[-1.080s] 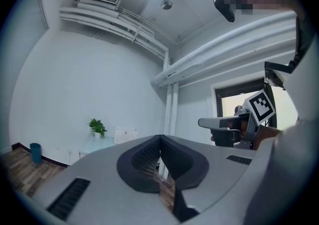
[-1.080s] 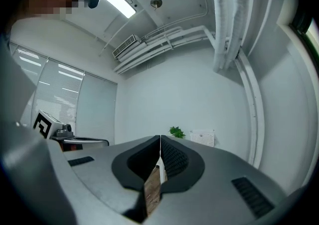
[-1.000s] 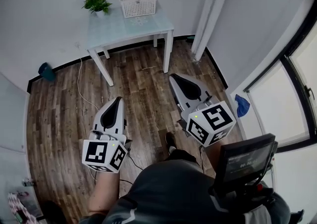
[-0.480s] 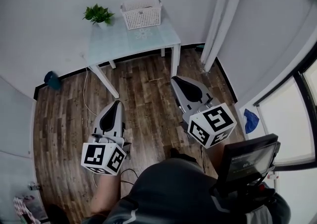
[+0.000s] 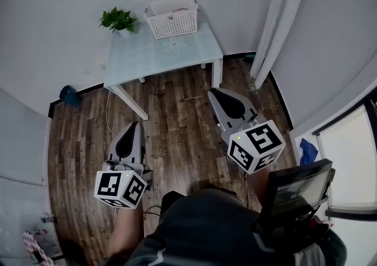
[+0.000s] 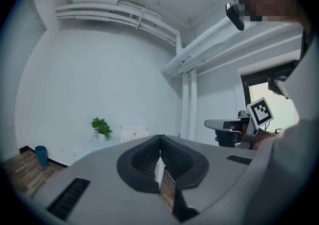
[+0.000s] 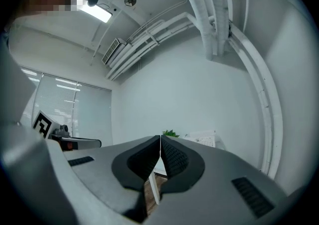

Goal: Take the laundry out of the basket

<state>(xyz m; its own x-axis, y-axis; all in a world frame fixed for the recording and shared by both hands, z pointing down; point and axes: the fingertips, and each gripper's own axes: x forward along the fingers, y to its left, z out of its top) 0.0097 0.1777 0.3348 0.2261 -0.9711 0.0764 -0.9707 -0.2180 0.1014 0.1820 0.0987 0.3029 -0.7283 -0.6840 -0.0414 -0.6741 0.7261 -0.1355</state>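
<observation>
My left gripper (image 5: pixel 132 126) and right gripper (image 5: pixel 216 92) are closed, empty. Basket (image 5: pixel 172 17) sits on table (image 5: pixel 135 62) at 12 o'clock, well apart; contents unclear.

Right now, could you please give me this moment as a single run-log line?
left gripper: shut, empty | right gripper: shut, empty | white plastic lattice basket: on pale glass-topped table, untouched

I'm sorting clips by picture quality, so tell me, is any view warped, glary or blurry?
Head view: fisheye bows the white wall pipes, light even, detail sharp. Left gripper view: black round vignette, the bright window blown out. Right gripper view: ceiling light panel glares, corners black too.
</observation>
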